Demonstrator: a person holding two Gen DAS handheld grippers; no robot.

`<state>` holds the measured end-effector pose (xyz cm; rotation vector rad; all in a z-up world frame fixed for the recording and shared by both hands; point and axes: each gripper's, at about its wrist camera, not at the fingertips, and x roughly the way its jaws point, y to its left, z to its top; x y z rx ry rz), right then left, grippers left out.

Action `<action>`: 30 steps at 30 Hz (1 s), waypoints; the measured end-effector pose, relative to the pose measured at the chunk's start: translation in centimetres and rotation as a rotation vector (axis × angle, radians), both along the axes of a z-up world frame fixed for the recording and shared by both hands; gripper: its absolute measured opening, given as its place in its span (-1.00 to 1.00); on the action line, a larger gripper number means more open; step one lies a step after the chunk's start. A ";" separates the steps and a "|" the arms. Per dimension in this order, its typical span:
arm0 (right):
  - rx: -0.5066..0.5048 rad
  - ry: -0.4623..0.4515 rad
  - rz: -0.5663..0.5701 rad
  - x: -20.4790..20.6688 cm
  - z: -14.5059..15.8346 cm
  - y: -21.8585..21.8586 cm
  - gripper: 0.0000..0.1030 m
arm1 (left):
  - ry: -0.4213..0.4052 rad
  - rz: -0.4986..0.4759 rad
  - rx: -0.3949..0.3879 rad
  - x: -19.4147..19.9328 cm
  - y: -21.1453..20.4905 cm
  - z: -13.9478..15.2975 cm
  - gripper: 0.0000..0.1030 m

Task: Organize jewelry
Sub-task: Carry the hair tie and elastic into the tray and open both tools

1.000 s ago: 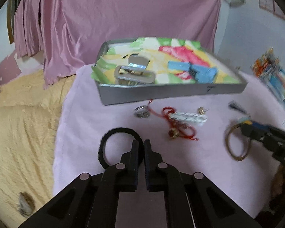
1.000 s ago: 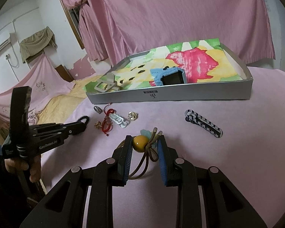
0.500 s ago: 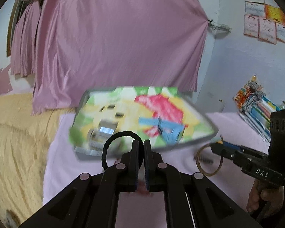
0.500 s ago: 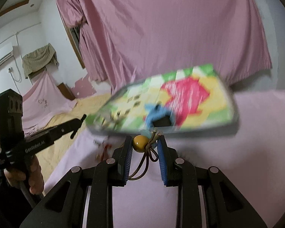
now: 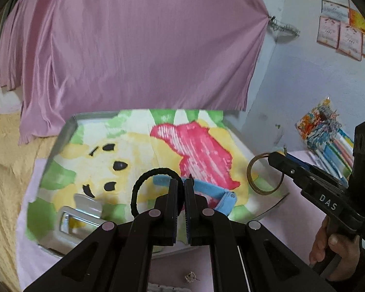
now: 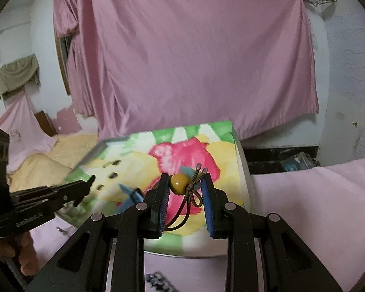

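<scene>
My left gripper point(image 5: 178, 182) is shut on a black hair tie point(image 5: 136, 189), whose loop sticks out to the left of the fingers. It hangs above the grey tray point(image 5: 68, 131), which is lined with a colourful bear picture. My right gripper point(image 6: 185, 180) is shut on a yellow bead with a brown cord loop point(image 6: 180, 182), also over the tray point(image 6: 242, 170). In the left wrist view the right gripper point(image 5: 270, 157) comes in from the right with the cord loop point(image 5: 253, 182) dangling. In the right wrist view the left gripper point(image 6: 90, 178) reaches in from the left.
A blue watch point(image 5: 214, 192) and a silver clip point(image 5: 77, 211) lie in the tray. A small metal piece point(image 5: 191, 277) and a black patterned clip point(image 6: 158, 279) rest on the pink cloth in front. Books point(image 5: 328, 131) stand at the right, and a yellow blanket point(image 5: 2, 170) lies to the left.
Both grippers rose from the pink cloth and moved forward over the tray, still holding the hair tie and the bead cord. The loose jewelry on the cloth slid out of view below.
</scene>
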<state>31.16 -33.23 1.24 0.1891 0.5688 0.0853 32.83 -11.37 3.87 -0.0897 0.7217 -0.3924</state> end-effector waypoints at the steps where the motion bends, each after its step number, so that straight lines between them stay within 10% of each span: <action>1: 0.004 0.017 0.000 0.4 -0.5 -0.1 -0.55 | 0.012 -0.002 0.006 0.3 -0.2 -0.4 -0.90; 16: 0.031 0.164 0.040 2.5 -3.7 -0.1 -0.52 | 0.158 0.001 0.049 2.4 -0.7 -4.4 -0.88; 19: 0.027 0.173 0.036 2.6 -3.8 -0.1 0.11 | 0.162 0.009 0.061 2.4 -0.8 -4.4 -0.88; 23: 0.016 0.151 0.030 2.1 -3.5 -0.1 0.13 | 0.141 0.013 0.069 2.1 -0.9 -4.0 -0.84; 30: 0.040 0.031 0.003 -0.3 -1.3 -0.8 0.13 | 0.062 0.032 0.012 0.2 0.2 -2.2 -0.04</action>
